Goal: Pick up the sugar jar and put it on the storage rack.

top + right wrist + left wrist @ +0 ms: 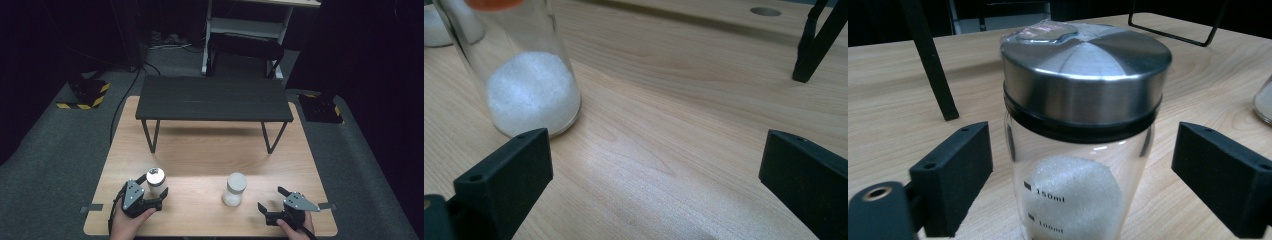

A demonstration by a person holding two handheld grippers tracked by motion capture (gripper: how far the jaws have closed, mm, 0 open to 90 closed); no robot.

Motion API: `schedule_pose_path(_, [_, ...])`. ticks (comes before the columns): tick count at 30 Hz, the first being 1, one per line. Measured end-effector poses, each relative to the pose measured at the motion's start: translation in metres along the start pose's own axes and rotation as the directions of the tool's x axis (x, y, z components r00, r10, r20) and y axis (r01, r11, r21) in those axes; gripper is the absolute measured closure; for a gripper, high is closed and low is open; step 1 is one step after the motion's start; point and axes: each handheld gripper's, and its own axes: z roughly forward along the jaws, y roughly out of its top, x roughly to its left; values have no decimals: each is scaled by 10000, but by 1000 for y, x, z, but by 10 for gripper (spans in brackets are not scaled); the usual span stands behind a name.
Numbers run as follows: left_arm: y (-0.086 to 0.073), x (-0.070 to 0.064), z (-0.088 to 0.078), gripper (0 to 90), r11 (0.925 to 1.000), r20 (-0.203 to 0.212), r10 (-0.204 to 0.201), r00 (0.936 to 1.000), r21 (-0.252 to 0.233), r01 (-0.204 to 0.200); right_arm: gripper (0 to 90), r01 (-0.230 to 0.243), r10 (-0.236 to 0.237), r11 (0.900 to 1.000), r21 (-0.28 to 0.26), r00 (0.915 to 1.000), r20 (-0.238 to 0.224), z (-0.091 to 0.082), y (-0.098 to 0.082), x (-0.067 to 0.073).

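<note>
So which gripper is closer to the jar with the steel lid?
Left. The left gripper has its jaws either side of the steel-lidded jar; the right gripper sits far across the table.
</note>
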Motion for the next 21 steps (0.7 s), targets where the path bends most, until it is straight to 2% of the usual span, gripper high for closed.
schedule_pose_path(1, [0, 0, 1, 172, 10000, 2, -35, 10000, -21, 35, 2, -5, 5, 10000, -18, 10000, 6, 0, 0, 0])
schedule_pose_path(3, [0, -1, 2, 187, 9999, -39, -113, 9999, -60, 112, 2, -11, 11, 10000, -25, 10000, 4, 0, 0, 0])
schedule_pose_path(7, [0, -2, 4, 303, 9999, -114, -134, 9998, -111, 132, 2, -64, 64, 10000, -56, 10000, 0, -1, -1, -1])
schedule_pose_path(21, [0, -7, 5, 311, 9990, -269, -337, 9991, -304, 329, 2, -56, 55, 9999, -89, 10000, -53, -1, -2, -1])
